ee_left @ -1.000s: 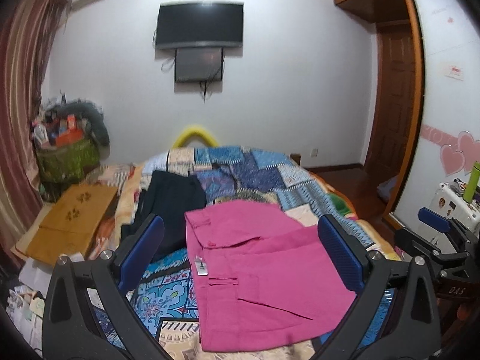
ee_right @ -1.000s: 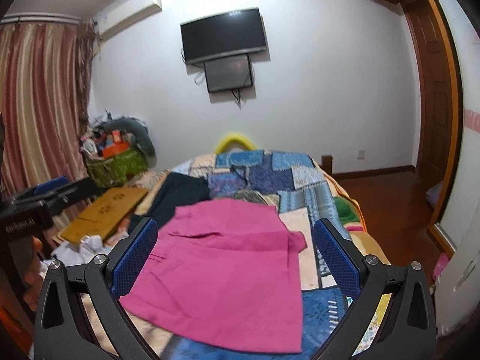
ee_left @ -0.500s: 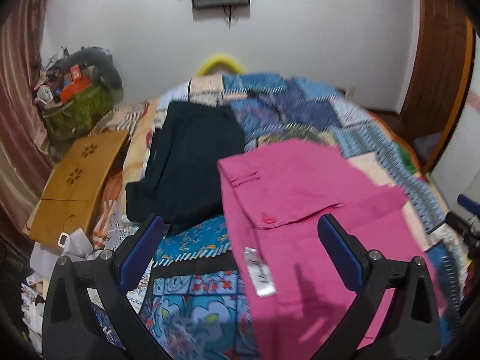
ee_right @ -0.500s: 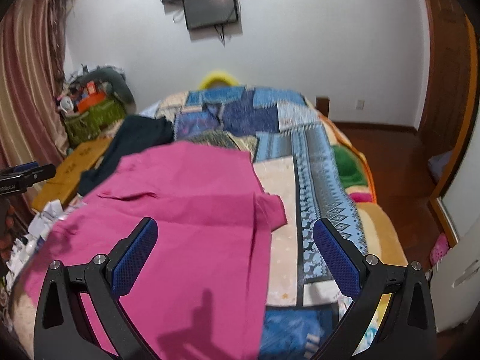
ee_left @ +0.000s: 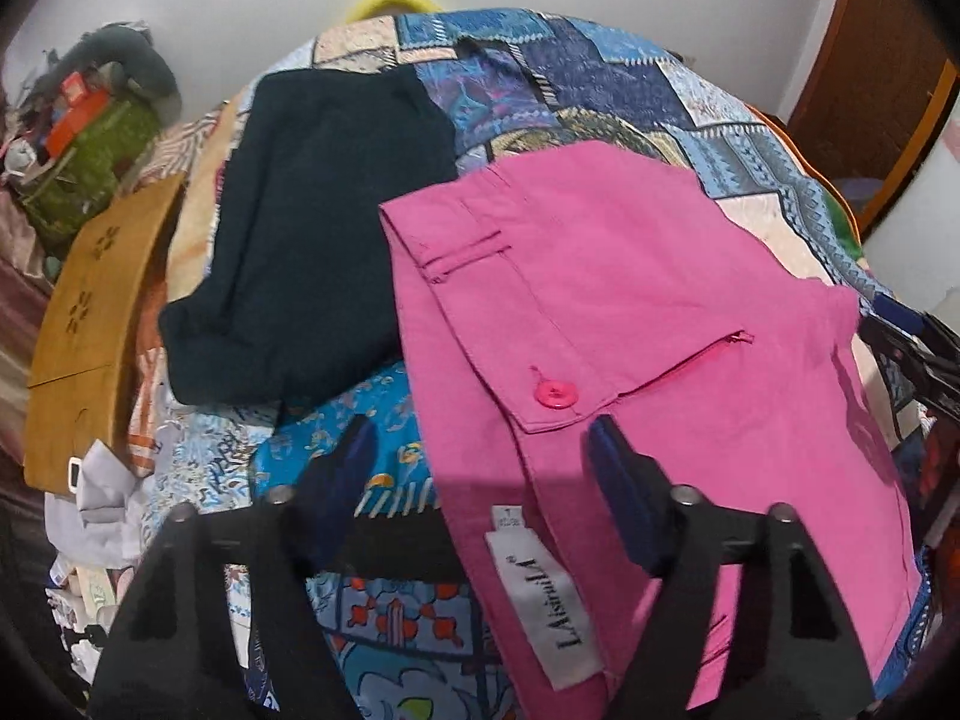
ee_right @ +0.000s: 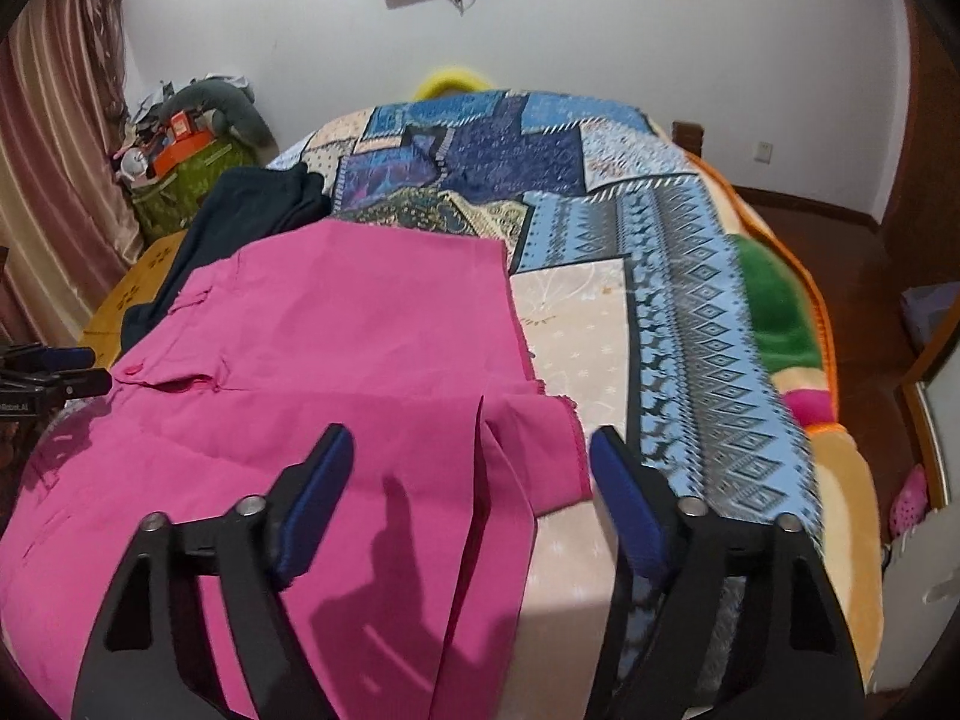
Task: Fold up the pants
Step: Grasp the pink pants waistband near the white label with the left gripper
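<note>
The bright pink cotton pants (ee_left: 630, 312), folded over on themselves, lie flat near the bed's near edge with their long axis running across the bed, waistband, pink button (ee_left: 557, 394) and white brand label (ee_left: 543, 588) toward the left side and the leg end (ee_right: 528, 438) toward the right. The left gripper (ee_left: 480, 450) hovers released, jaws apart, over the waistband, and the right gripper (ee_right: 471, 462) hovers likewise spread over the leg end. The bed carries a blue patchwork quilt (ee_right: 690, 276) with a dark folded garment (ee_left: 312, 228) just beside the pants toward the left far corner; past it stand a white wall (ee_right: 630, 30), striped curtains (ee_right: 48, 138) and a wooden board (ee_left: 90, 324).
</note>
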`<state>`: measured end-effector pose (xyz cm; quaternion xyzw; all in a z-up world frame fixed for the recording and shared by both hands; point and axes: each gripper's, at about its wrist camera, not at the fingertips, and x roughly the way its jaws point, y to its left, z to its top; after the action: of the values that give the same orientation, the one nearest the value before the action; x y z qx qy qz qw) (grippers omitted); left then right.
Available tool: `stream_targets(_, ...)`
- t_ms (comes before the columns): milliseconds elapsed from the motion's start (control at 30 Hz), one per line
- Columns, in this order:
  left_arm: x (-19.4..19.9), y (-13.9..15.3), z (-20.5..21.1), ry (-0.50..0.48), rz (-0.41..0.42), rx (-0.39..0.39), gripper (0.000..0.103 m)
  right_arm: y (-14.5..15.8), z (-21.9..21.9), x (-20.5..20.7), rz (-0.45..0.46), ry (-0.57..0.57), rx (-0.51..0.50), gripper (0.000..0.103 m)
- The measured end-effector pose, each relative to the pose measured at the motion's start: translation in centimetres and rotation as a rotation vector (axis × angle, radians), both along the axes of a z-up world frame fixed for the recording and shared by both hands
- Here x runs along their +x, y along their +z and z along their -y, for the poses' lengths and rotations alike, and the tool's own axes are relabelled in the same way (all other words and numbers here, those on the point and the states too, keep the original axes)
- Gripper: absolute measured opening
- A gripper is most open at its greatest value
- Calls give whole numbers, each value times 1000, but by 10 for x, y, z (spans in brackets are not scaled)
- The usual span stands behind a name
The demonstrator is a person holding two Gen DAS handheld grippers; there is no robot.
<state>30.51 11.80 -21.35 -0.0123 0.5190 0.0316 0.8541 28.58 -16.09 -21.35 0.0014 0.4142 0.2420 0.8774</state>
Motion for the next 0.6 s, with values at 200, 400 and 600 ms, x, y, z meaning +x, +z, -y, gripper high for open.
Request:
stream_targets(200,11,-8,6,-49,-74,-43,49,-7,3,18,-77,27,40,49)
stream_targets(400,16,-12,4,-47,-138,-105,49,-13,-3,26,-116,65,27,36)
stream_targets(600,15,-9,11,-90,-161,-152,42,-13,-12,21,-103,115,4,22)
